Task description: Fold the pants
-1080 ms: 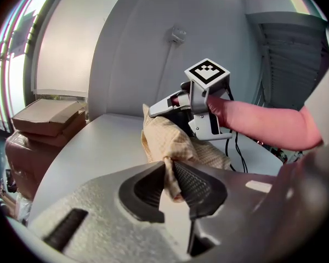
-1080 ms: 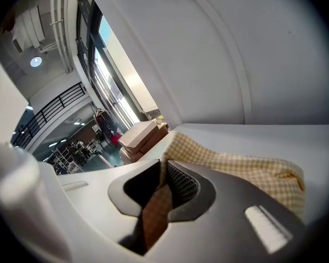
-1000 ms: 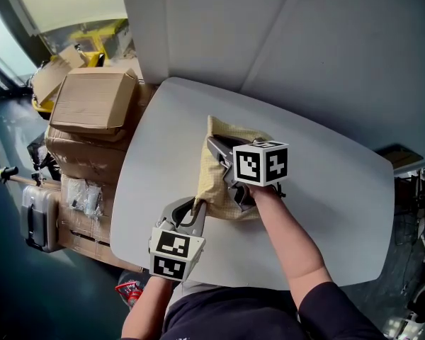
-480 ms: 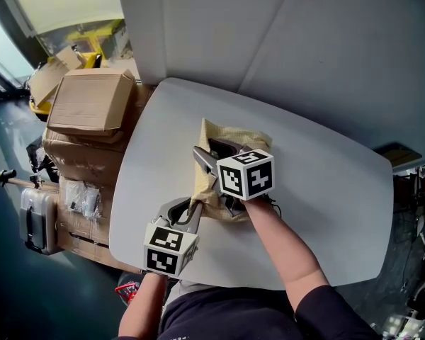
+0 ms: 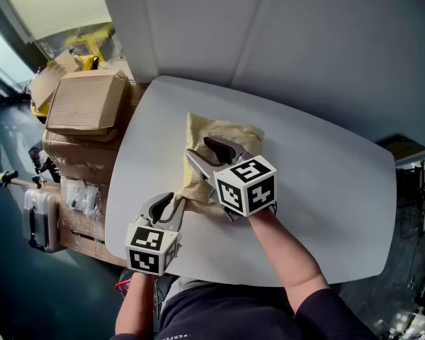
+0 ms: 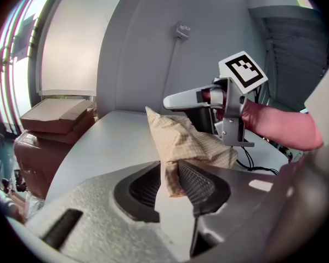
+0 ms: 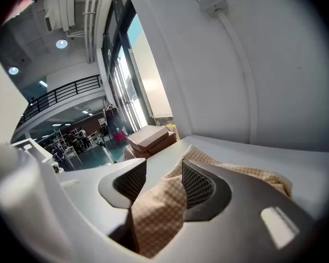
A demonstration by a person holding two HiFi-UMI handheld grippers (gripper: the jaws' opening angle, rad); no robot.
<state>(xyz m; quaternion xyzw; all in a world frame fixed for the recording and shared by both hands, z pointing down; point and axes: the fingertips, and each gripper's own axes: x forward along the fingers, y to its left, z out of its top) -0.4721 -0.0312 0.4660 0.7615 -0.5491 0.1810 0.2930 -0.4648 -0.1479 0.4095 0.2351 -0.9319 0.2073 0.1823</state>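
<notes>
Head view: right gripper [image 5: 198,148], fingers [image 5: 225,149] just opening, pants [image 5: 230,132] loose between them

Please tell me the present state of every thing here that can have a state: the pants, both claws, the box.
pants, folded small on the table, one corner lifted
left claw, jaws have just been opening, pads touch that corner
right claw, jaws have just been opening, now wide, cloth loose between them
cardboard box, closed
</notes>
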